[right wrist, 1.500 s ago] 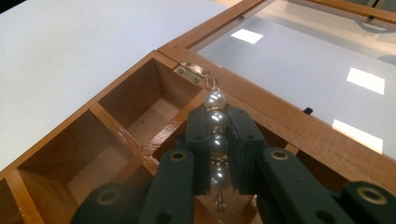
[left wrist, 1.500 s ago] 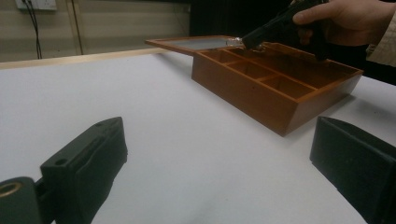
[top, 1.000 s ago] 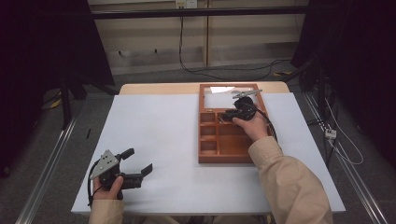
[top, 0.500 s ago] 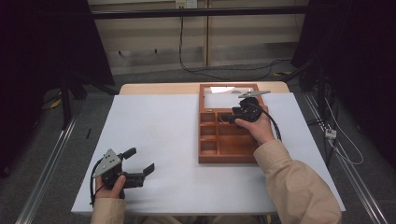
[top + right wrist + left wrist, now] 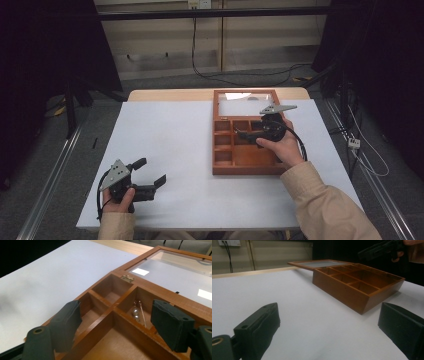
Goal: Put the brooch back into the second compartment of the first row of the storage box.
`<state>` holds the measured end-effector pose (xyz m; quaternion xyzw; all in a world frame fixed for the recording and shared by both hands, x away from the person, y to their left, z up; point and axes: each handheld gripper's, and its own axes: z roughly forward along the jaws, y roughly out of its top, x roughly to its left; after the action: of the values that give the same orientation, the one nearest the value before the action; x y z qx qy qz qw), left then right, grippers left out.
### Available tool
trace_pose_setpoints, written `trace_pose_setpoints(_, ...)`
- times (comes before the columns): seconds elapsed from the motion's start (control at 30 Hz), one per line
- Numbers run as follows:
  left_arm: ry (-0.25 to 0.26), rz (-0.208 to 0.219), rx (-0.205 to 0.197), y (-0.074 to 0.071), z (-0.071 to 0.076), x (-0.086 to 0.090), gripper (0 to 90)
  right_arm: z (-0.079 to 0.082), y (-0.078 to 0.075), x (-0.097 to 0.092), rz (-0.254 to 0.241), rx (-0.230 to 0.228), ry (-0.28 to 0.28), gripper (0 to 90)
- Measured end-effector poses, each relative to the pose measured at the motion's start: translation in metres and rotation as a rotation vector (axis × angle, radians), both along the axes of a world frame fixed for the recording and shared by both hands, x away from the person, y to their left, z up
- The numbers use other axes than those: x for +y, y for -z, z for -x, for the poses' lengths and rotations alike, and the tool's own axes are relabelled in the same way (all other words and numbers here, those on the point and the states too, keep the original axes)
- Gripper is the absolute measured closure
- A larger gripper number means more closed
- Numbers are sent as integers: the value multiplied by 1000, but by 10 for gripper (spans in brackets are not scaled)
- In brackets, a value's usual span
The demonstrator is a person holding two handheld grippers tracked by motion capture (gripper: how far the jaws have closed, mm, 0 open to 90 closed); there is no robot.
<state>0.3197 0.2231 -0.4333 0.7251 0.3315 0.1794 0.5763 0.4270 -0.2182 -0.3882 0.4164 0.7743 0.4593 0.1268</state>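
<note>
Right gripper (image 5: 241, 134), jaws just opened and empty, hovers over the box (image 5: 245, 162) centre-right; the pin (image 5: 137, 313) lies in an upper compartment, and a careless withdrawal could snag the dividers.

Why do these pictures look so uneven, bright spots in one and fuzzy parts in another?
Right gripper view: bright glare patches on the box's glass lid, near jaws soft. Left gripper view: the wooden box sharp, the jaws blurred. High view: white table lit, surroundings dark.

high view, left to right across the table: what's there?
Left tool in the person's left hand → bare white table top → open wooden box → right tool, open over the box's compartments.
</note>
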Motion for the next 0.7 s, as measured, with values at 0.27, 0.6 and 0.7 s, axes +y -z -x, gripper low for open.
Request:
trace_pose_setpoints(0.27, -3, -3, -1, 0, 0, -1, 37, 24, -4, -1, -3, -13, -50, 239)
trace_pose_setpoints(0.6, -4, 0, 1, 0, 1, -2, 38, 49, 1, -6, -18, -27, -82, 235)
trace_pose_setpoints(0.7, -1, -3, 0, 0, 1, -1, 38, 55, 4, -8, -16, -30, -93, 235)
